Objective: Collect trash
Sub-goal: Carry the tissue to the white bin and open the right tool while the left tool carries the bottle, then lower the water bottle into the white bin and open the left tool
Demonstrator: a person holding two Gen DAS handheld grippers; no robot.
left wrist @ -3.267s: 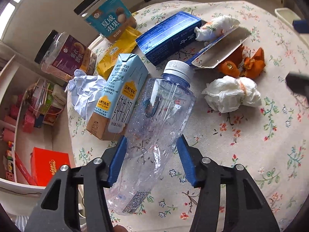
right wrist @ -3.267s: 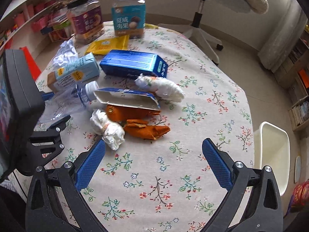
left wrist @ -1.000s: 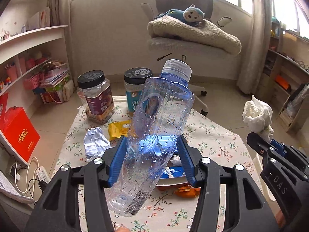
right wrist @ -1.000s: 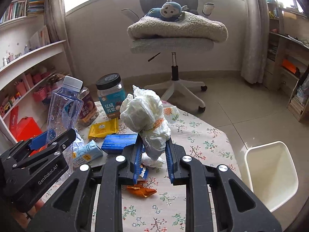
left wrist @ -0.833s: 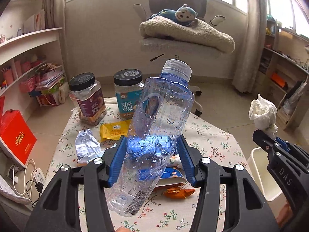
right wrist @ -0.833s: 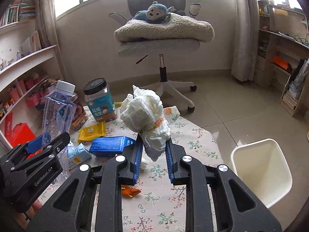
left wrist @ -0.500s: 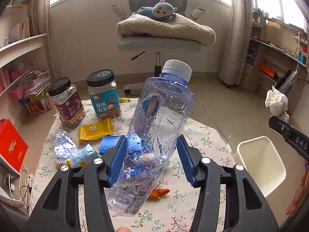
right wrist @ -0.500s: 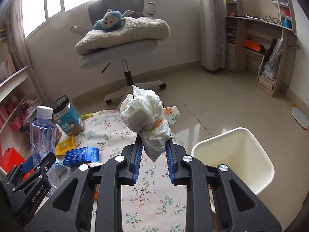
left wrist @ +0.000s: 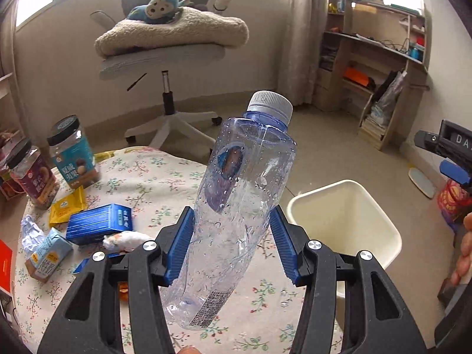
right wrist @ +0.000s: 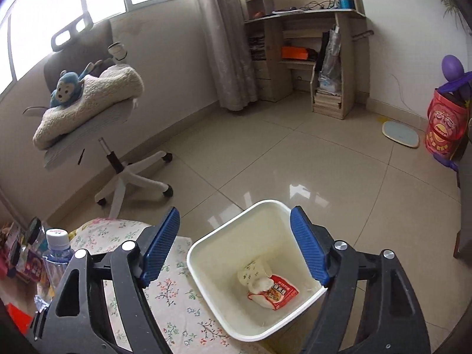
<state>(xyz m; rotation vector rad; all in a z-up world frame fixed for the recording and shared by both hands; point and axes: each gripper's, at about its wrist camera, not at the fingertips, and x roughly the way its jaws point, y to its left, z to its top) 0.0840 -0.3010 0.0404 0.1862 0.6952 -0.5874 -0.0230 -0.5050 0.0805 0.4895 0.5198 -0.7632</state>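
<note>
My left gripper (left wrist: 233, 246) is shut on a clear empty plastic bottle (left wrist: 236, 206) with a grey cap, held in the air over the table's right edge, left of the white bin (left wrist: 348, 221). My right gripper (right wrist: 236, 244) is open and empty above the white bin (right wrist: 206, 283). A crumpled white tissue (right wrist: 255, 277) and a red wrapper (right wrist: 278, 293) lie at the bottom of the bin. The bottle also shows at the left of the right wrist view (right wrist: 56, 259).
On the floral table (left wrist: 147, 183) lie a blue box (left wrist: 98, 224), a milk carton (left wrist: 47, 255), a yellow packet (left wrist: 66, 206), crumpled tissues (left wrist: 125, 240) and two jars (left wrist: 73, 153). An office chair (right wrist: 97, 112) stands behind. Shelves (right wrist: 309, 44) line the far wall.
My right gripper has swung right over the bin, opened and let go of the tissue, which now lies in the bin. My left gripper has carried the bottle rightward toward the bin.
</note>
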